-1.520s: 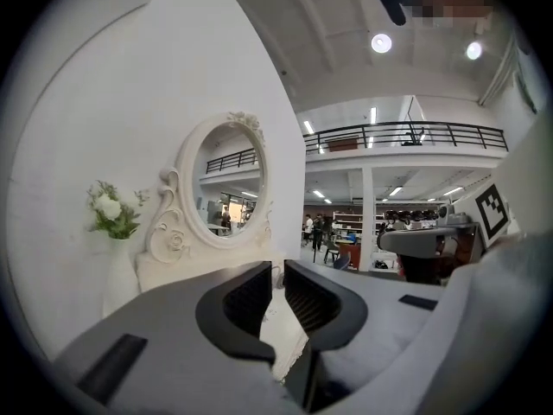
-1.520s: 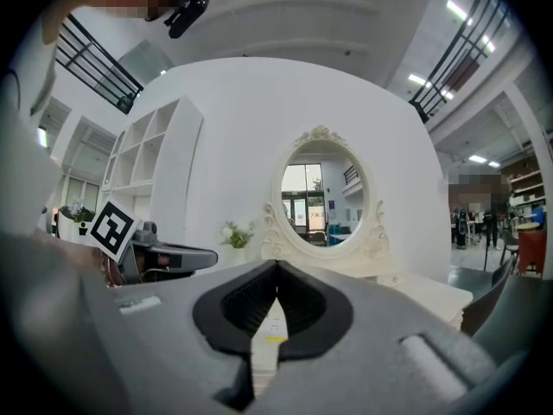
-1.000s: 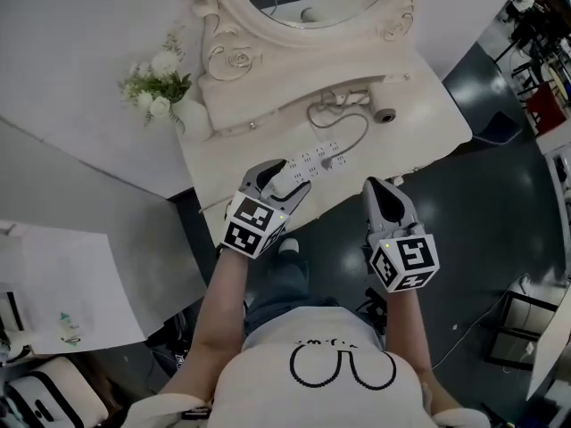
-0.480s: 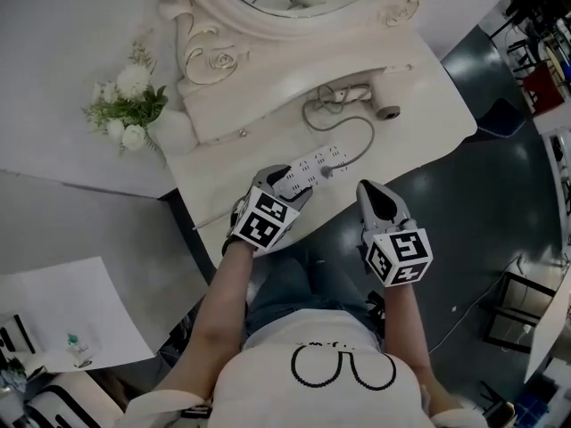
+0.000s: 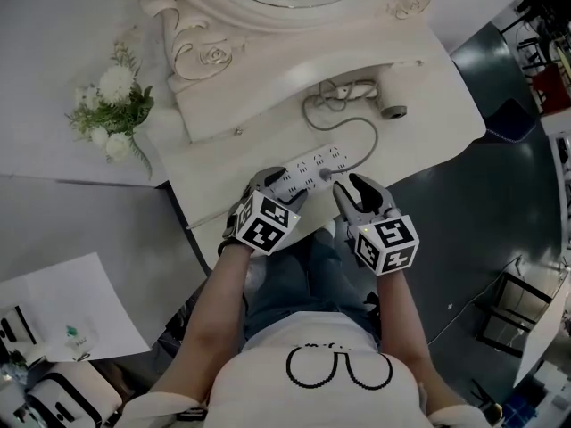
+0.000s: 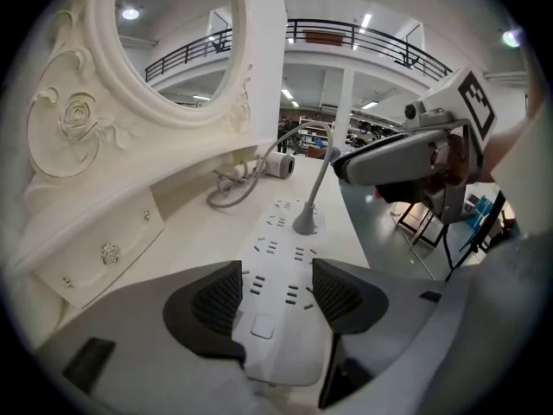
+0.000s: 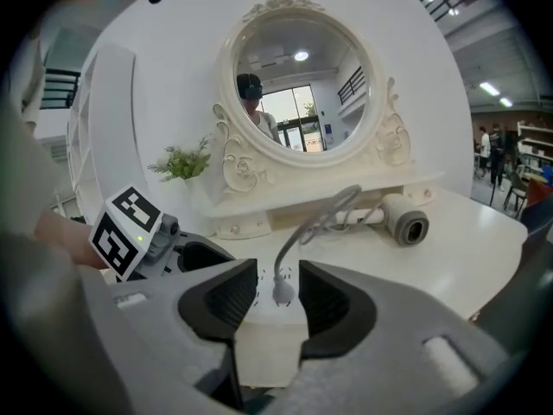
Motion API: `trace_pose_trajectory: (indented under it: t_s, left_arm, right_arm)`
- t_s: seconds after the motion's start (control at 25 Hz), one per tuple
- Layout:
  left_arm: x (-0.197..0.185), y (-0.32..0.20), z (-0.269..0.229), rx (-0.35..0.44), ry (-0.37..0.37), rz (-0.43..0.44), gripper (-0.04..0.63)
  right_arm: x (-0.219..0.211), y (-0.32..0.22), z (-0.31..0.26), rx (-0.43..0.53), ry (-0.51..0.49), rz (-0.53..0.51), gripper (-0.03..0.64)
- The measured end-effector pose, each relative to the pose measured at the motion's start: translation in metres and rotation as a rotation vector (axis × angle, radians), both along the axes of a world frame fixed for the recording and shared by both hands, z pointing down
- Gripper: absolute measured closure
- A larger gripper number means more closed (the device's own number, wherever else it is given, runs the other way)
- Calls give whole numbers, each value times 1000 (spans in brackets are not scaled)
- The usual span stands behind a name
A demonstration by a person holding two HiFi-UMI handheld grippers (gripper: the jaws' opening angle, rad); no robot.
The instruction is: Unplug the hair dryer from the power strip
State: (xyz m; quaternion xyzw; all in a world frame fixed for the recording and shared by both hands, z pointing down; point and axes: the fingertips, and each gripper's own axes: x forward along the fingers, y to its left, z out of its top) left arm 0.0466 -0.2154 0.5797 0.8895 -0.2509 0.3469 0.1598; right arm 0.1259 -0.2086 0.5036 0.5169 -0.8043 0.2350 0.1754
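Head view: the hair dryer lies on the vanity, with its plug seated in the power strip.

Left gripper view: my left gripper pinches the power strip to anchor it.

Right gripper view: my right gripper, its jaws just opened, straddles the plug without contact, positioned to grip it.

Head view: steeply down over vanity table. Gripper views: low, close; all share power strip.

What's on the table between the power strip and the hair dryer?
Just the grey cord, curving over bare tabletop from power strip to hair dryer. The head view shows it.
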Motion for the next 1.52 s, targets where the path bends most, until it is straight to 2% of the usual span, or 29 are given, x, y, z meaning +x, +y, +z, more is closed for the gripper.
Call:
trace_pose_trajectory:
  t_s: [0.12,0.32,0.36,0.4,0.44,0.52,0.6,0.72,0.76,0.96,1.08,1.24,1.32,1.44,1.52]
  left_arm:
    - [1,-2,0,-17,8,-7,345]
    - [0,-2,0,-13,25,-5,352]
    - [0,-2,0,-6,28,3,354]
    - [-1,-2,1,1,30,11,356]
    - [-2,-2,1,4,30,16,358]
    - [-2,-4,1,1,24,15,369]
    - [-2,-5,1,2,8,11,373]
    - [-2,-4,3,3,-20,9,373]
    - [-2,-4,4,-1,-24,7,373]
    - [-1,-4,3,-7,-38,23,371]
    - [-2,-3,3,-14,-42,27,371]
    - [-2,-4,4,-30,-86,37,370]
    - [0,-3,4,-34,-97,52,368]
    - [1,0,5,-41,-116,80,368]
    - [1,-1,5,-47,-127,79,368]
  right_arm:
    - [-8,-14,13,-12,-17,-28,442]
    - [-21,-29,40,-29,27,-79,448]
    - [-22,-31,43,-21,34,-72,479]
    - [-22,-33,43,-10,31,-58,550]
    - [-22,-33,43,-2,15,-42,572]
    - [-22,-34,43,-1,-18,-18,572]
    - [-23,-34,43,-8,24,-39,578]
    - [-28,-35,44,-7,150,-100,581]
    - [-29,-35,44,-13,158,-103,581]
    - [-25,-39,44,-91,54,-66,578]
    - [-26,-38,44,-109,43,-88,577]
    - [-24,-35,43,-126,13,-106,575]
    - [-24,-29,42,-116,66,-137,578]
    - [-29,-24,43,-84,220,-197,580]
    - [-30,-30,43,-84,227,-195,581]
